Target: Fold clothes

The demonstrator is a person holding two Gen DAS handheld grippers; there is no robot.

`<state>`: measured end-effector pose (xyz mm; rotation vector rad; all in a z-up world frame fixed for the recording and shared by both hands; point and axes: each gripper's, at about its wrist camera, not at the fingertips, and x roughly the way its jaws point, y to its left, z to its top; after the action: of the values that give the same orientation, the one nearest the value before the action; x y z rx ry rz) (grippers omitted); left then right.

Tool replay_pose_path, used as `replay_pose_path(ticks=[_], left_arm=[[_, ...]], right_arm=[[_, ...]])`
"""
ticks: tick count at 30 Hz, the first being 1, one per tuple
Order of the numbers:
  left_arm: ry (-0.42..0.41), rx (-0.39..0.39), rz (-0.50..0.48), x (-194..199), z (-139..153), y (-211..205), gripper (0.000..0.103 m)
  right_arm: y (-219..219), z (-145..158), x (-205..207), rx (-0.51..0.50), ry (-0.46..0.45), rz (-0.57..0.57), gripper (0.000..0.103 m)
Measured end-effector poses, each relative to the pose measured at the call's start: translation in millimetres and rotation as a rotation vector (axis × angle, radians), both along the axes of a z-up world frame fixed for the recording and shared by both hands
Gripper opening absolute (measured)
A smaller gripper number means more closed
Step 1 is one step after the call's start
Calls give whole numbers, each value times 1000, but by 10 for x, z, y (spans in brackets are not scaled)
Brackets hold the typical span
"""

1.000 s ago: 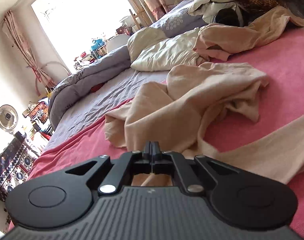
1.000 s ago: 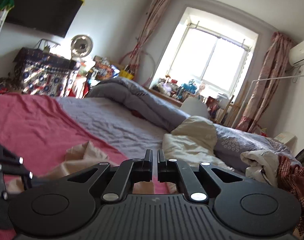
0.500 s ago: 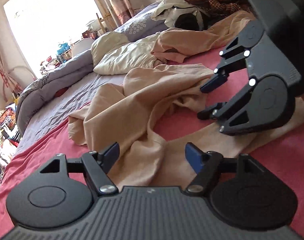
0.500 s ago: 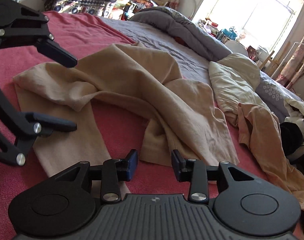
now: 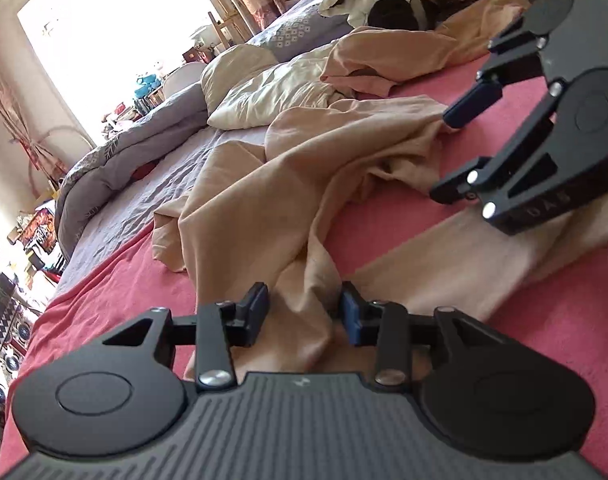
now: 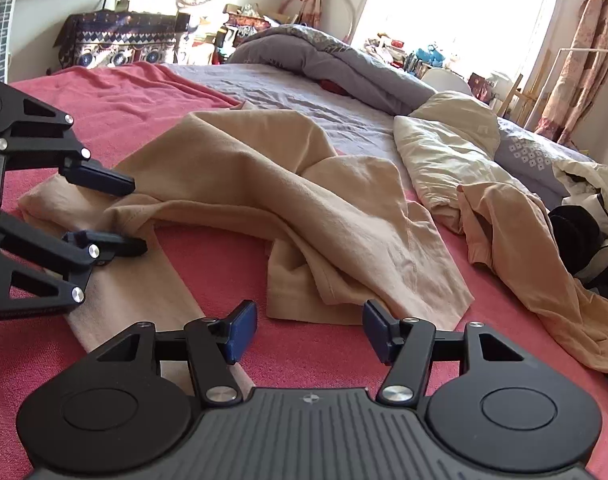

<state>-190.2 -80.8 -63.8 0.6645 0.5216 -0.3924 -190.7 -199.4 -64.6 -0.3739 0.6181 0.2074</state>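
Item: tan garment (image 6: 304, 188), crumpled on pink bedspread (image 6: 115, 96). Left gripper (image 5: 302, 312): jaws spread, straddling raised fold, not yet clamped. Right gripper (image 6: 310, 330): jaws spread, empty, hem just ahead. Left nearer cloth; long strip (image 6: 143, 292) runs between both.

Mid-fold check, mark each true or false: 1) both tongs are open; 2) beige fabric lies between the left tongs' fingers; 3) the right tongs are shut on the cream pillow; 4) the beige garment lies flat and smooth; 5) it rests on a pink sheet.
1) True: the left tongs and right tongs both stand open.
2) True: a fold of the beige garment runs between them.
3) False: they grip nothing; the cream pillow lies farther up the bed.
4) False: it is bunched and twisted.
5) True: the pink sheet shows under it.
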Motion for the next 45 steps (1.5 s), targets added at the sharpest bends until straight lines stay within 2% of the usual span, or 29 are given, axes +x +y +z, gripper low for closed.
replay_pose_path(ticks=[3, 5, 7, 8, 10, 12, 13, 14, 16, 19, 24, 27, 28, 32, 35, 37, 40, 42, 44, 45], left_arm=[[2, 5, -10, 14, 11, -105, 48], [-26, 27, 28, 111, -4, -173, 58], [-98, 67, 147, 266, -23, -171, 58], [-94, 55, 177, 326, -9, -135, 59], [-45, -5, 159, 351, 25, -39, 54], [-74, 27, 111, 242, -12, -44, 41], [-97, 50, 80, 168, -38, -56, 20], [-119, 64, 73, 127, -48, -65, 10], [-151, 69, 75, 88, -38, -60, 8], [-171, -9, 127, 165, 149, 54, 7], [-277, -95, 198, 267, 579, 285, 7], [-328, -141, 232, 322, 810, 400, 6], [-344, -149, 240, 338, 867, 421, 6], [-362, -152, 250, 398, 952, 473, 6], [-339, -136, 252, 403, 871, 536, 6], [-311, -133, 248, 390, 790, 562, 7], [-248, -140, 229, 329, 633, 570, 7], [-184, -165, 206, 245, 524, 554, 15], [-127, -177, 181, 152, 405, 508, 35], [-103, -172, 171, 102, 337, 470, 40]], right_arm=[[-26, 0, 0, 14, -3, -15, 60], [-49, -17, 33, 21, 0, -32, 60], [-69, -29, 53, 26, 4, -44, 60], [-79, -33, 57, 29, 5, -47, 60], [-95, -40, 62, 29, 2, -46, 60], [-85, -50, 64, 28, 3, -34, 60], [-79, -56, 64, 28, 3, -27, 60], [-61, -63, 64, 26, 2, -19, 60], [-10, -73, 62, 24, -5, -9, 60], [68, -61, 69, 31, -29, -8, 60], [192, 40, 124, 34, -134, -31, 60], [412, 108, 239, 14, -175, 7, 60], [503, 118, 287, 4, -178, 27, 60], [499, 110, 494, -42, -188, -40, 59], [492, 102, 649, -77, -195, -92, 44], [487, 98, 753, -100, -199, -127, 14], [480, 90, 908, -135, -206, -179, 8], [434, 181, 882, -134, -237, -184, 7], [371, 291, 868, -114, -263, -195, 6], [331, 356, 870, -94, -272, -204, 6]])
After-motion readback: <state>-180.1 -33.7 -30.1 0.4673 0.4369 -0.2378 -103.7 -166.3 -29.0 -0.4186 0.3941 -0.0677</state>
